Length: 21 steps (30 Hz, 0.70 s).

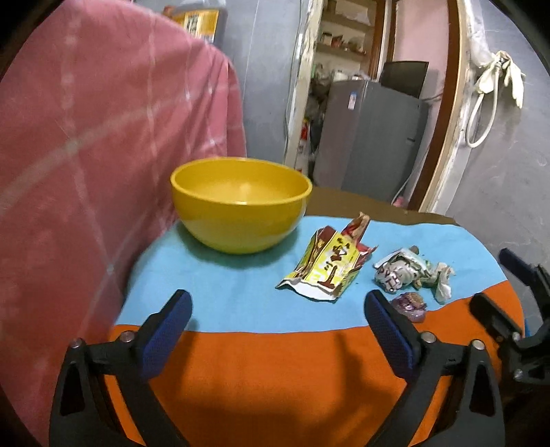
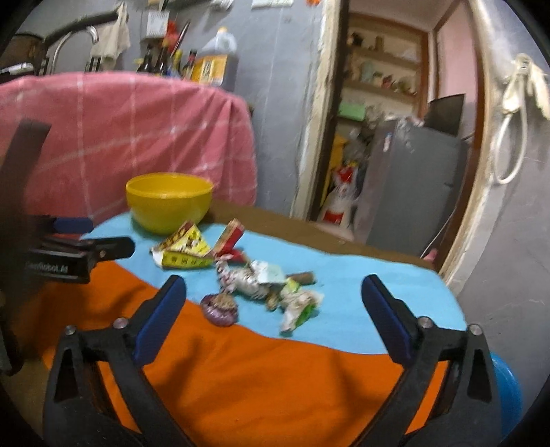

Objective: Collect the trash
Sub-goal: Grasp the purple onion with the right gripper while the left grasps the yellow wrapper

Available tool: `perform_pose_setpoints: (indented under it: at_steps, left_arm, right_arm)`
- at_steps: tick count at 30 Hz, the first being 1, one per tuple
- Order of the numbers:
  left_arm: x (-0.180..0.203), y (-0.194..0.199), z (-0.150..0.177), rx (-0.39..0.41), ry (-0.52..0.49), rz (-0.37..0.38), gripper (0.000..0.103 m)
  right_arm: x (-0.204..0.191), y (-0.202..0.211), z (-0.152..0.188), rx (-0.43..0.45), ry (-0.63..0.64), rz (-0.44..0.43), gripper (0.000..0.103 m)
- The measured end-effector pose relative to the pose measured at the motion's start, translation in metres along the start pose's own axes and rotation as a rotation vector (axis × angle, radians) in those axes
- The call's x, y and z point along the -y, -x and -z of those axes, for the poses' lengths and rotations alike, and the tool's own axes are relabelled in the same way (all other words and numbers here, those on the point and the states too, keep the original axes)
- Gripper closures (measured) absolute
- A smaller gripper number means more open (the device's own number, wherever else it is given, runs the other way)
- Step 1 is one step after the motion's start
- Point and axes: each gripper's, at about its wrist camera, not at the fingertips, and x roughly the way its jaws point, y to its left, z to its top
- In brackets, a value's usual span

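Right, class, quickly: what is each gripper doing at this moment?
Left gripper: open, holding nothing, above the orange cloth.
Right gripper: open, holding nothing, pointed at the crumpled wrappers.

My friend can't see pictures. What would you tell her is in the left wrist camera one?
An open left gripper hovers above a table with a blue and orange cloth. Ahead sit an empty yellow bowl, a torn yellow snack wrapper, crumpled silver wrappers and a small purple wrapper.

Oil jug cut off by top edge, base behind pink cloth. Right wrist view blurred; wrapper print unreadable.
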Motion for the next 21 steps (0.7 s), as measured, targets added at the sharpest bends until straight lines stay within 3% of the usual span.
perform_pose_setpoints:
  at_steps: [4, 13, 17, 21]
  left_arm:
    - [-0.006, -0.014, -0.005, -0.053, 0.007, 0.03, 0.026]
    - [-0.008, -0.038, -0.014, -0.119, -0.002, 0.094, 0.045]
    - [-0.006, -0.045, -0.02, -0.125, -0.009, 0.116, 0.052]
    - [-0.004, -0.053, -0.023, -0.148, -0.018, 0.145, 0.062]
  right_arm:
    - [-0.008, -0.023, 0.002, -0.113, 0.024, -0.043, 0.0]
    - [-0.001, -0.058, 0.006, -0.297, -0.037, -0.167, 0.016]
    - [-0.001, -0.067, 0.005, -0.328, -0.057, -0.212, 0.022]
    - [-0.007, -0.073, 0.006, -0.348, -0.045, -0.253, 0.038]
